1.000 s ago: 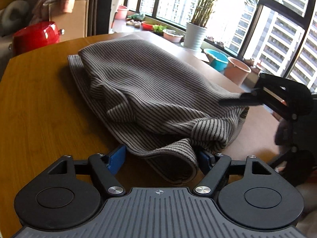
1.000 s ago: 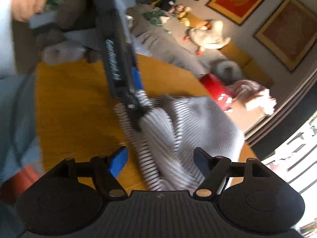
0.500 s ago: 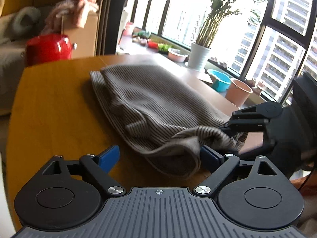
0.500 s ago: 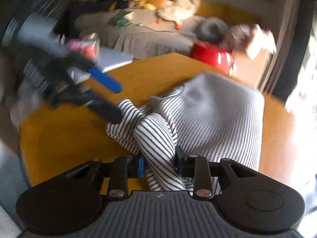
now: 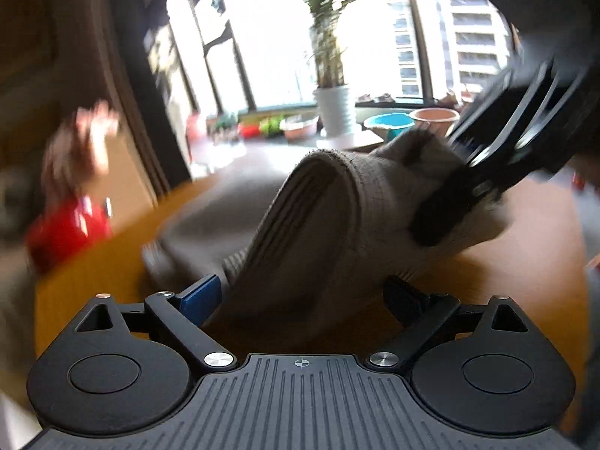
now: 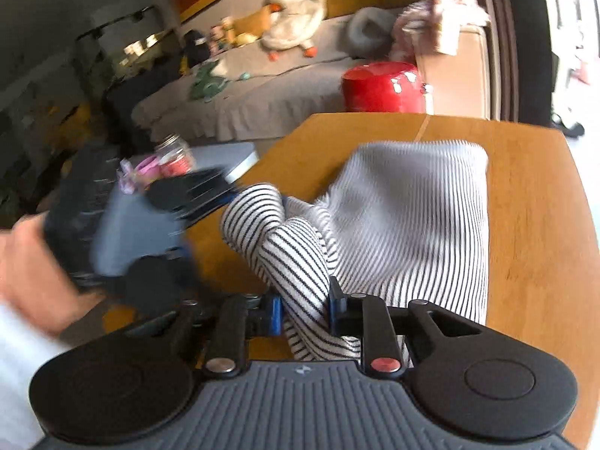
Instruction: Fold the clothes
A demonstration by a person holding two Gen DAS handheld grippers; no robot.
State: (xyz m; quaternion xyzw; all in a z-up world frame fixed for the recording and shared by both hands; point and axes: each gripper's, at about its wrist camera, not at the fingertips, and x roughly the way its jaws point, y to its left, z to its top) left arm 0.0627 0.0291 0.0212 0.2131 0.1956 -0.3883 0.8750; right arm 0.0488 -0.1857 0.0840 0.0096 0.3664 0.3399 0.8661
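A grey-and-white striped knit garment (image 6: 412,202) lies on the wooden table (image 6: 532,225), its near end bunched and raised. My right gripper (image 6: 304,311) is shut on that bunched end. In the left wrist view the right gripper (image 5: 446,206) holds the garment (image 5: 337,206) up off the table (image 5: 93,281), and a fold arches toward me. My left gripper (image 5: 302,296) is open, with the hanging fold lying between its wide-apart fingers. The right wrist view shows the left gripper (image 6: 210,225) blurred, at the garment's left edge, held by a hand (image 6: 30,262).
A red pot (image 6: 382,86) stands beyond the table's far edge, in front of a grey sofa (image 6: 262,86) with soft toys. A jar (image 6: 174,157) and a grey flat object (image 6: 240,157) sit to the left. A white plant pot (image 5: 333,112) and bowls line the window sill.
The right gripper has lifted the bunched end higher. The left gripper has swung in fast, low under the raised fold, still open; its view is tilted and blurred.
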